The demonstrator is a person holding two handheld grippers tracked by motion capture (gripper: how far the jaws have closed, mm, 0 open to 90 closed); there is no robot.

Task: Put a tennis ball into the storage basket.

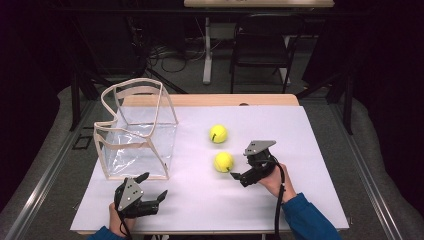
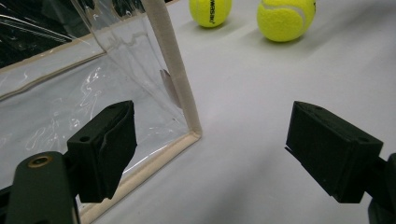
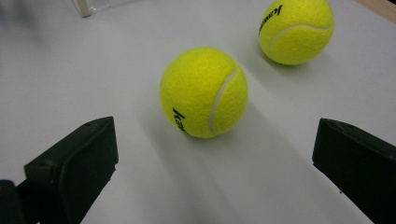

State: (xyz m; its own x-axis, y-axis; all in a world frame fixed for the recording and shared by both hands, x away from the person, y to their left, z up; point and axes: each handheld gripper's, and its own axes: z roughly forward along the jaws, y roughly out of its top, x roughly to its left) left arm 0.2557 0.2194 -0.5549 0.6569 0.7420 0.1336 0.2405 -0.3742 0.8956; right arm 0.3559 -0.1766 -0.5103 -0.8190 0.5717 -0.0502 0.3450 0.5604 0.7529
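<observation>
White table sheet (image 1: pixel 210 200), two tennis balls (image 1: pixel 223 161), dark room.

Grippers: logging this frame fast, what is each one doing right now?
Left gripper: open, holding nothing, by the clear bag's corner.
Right gripper: open, holding nothing, aimed at the nearer tennis ball.

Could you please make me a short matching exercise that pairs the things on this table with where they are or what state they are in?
Things:
1. near tennis ball
2. far tennis ball
3. clear bag
4. left gripper

Places or states:
A. stands upright at the table's left
B. just ahead of the right gripper, whose jaws are open
C. jaws open, by the bag's near corner
D. lies farther back on the white sheet

Pairs: 1-B, 2-D, 3-A, 4-C
</observation>
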